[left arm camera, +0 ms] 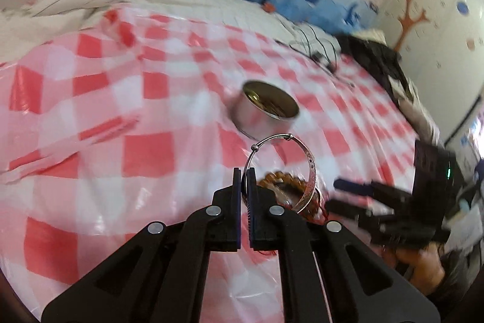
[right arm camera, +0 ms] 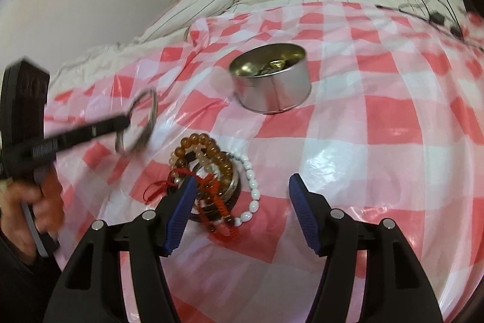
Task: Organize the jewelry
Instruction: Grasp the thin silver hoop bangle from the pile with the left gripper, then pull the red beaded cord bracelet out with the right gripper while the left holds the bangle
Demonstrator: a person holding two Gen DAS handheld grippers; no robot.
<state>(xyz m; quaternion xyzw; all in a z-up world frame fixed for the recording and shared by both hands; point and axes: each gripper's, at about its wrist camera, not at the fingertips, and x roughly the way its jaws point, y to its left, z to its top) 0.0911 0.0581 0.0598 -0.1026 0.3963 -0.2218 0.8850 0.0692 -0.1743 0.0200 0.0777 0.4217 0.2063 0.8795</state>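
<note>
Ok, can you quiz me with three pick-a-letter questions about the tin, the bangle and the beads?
1. Where is the silver bangle?
A in the tin
B in the left hand-held gripper
C on the pillow

2. What colour are the cloth's squares?
A red and white
B green
C black

3. How is the right hand-held gripper?
A shut on beads
B open
C holding the tin

Answers: 1 B, its jaws pinch the bangle, away from the tin. 2 A, a red-white check. 3 B, it is open above the beads.
</note>
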